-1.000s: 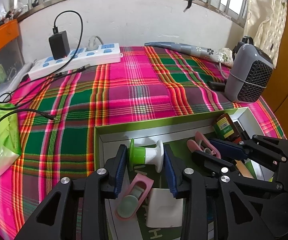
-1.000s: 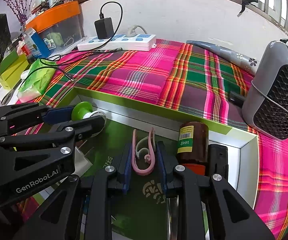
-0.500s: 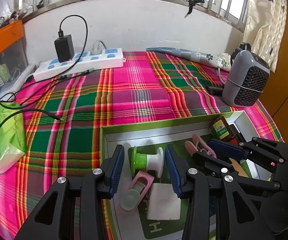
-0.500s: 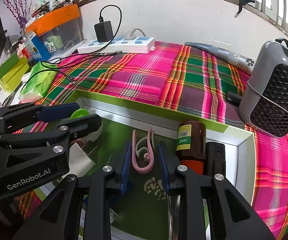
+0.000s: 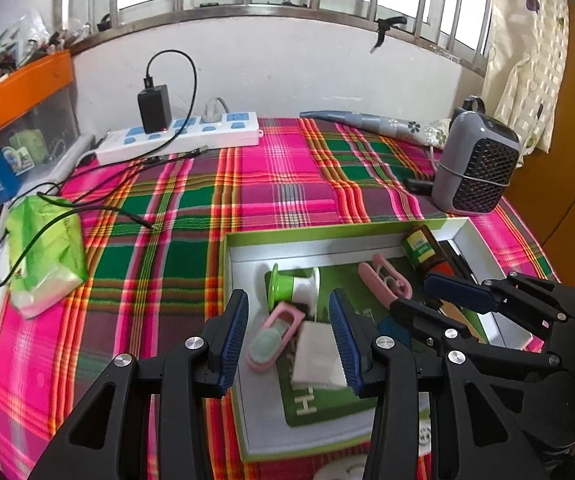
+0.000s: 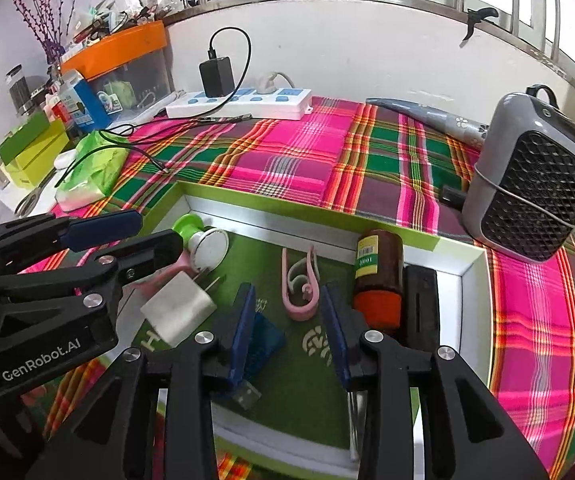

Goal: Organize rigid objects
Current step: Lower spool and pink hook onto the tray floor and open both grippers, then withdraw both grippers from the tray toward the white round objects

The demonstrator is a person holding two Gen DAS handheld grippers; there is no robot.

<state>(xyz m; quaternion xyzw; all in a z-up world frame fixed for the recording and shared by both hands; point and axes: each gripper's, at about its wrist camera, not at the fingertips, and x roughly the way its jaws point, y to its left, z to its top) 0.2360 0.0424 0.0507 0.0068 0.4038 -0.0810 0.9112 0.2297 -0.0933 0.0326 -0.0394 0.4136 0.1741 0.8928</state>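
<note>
A shallow green-rimmed box [image 5: 343,236] [image 6: 319,204] lies on the plaid cloth. My left gripper [image 5: 287,320] [image 6: 155,230] hangs open above its left end, with a green and white spool [image 5: 293,288] [image 6: 201,240] lying free just beyond its tips. A pink holder [image 5: 271,338] and a white charger [image 5: 317,354] [image 6: 177,312] lie under it. My right gripper [image 6: 287,308] [image 5: 415,294] is opening; the pink clip [image 6: 299,284] [image 5: 385,284] lies on the box floor between its tips, untouched by the pads. A brown bottle [image 6: 377,276] [image 5: 421,246] lies to the right.
A black block [image 6: 419,304] and a blue translucent USB piece [image 6: 259,344] also lie in the box. A grey heater [image 6: 535,192] stands at the right, a power strip [image 6: 239,104] by the wall, and a green tissue pack [image 6: 91,168] with a loose cable at the left.
The left jaws widened off the spool and drew back and up. The right jaws let go of the pink clip, which now lies on the box floor, and pulled back a little.
</note>
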